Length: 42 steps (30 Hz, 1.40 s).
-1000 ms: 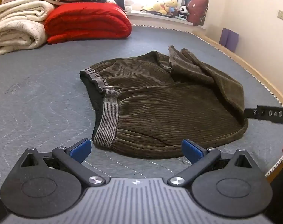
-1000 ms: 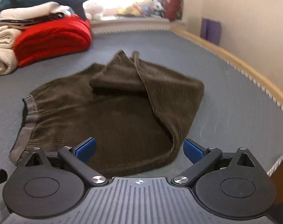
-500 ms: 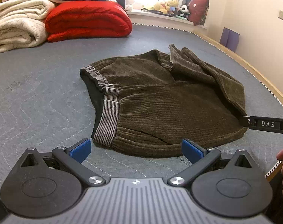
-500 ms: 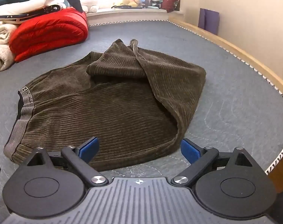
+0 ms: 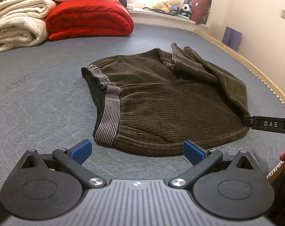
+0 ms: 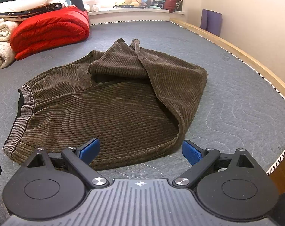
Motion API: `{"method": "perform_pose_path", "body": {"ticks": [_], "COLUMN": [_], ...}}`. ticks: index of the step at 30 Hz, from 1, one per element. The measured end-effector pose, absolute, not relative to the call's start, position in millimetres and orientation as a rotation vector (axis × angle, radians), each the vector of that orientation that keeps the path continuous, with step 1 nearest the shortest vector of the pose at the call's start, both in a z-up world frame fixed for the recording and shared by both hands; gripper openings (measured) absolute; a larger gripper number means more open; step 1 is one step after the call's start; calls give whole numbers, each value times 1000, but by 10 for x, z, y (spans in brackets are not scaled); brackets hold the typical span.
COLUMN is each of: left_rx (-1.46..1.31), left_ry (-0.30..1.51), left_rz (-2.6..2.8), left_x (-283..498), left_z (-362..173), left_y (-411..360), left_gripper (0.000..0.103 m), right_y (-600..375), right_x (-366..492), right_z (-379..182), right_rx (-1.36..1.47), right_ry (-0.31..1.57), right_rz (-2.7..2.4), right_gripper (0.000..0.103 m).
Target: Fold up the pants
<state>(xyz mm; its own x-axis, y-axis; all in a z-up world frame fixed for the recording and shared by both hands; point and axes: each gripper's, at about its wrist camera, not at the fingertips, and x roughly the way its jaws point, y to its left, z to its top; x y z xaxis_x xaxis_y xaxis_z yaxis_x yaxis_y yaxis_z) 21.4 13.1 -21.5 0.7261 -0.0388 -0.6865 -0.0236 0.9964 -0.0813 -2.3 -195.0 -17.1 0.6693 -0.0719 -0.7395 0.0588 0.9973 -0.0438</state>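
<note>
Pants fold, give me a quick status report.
Left gripper open, right gripper open, both empty at the near edge. Brown corduroy pants partly folded on grey mattress. Nothing in the way.

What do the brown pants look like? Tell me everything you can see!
The pants are dark olive-brown, ribbed like corduroy, lying in a folded heap on the grey quilted mattress. A striped grey waistband with lettering sits at their left end, showing a black lining. The leg ends are folded back on top, a bit rumpled. Both open grippers hover at the near edge, not gripping.
</note>
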Motion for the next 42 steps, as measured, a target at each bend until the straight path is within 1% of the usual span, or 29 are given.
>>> {"method": "perform_pose_path", "body": {"ticks": [42], "left_rx": [-84], "left_ry": [788], "left_rz": [-7], "left_x": [283], "left_z": [-245], "left_y": [106], "left_gripper": [103], "right_y": [-1878], "right_x": [8], "right_z": [-212], "right_rx": [-47], "right_ry": [857], "right_rz": [-74], "right_gripper": [95]}}
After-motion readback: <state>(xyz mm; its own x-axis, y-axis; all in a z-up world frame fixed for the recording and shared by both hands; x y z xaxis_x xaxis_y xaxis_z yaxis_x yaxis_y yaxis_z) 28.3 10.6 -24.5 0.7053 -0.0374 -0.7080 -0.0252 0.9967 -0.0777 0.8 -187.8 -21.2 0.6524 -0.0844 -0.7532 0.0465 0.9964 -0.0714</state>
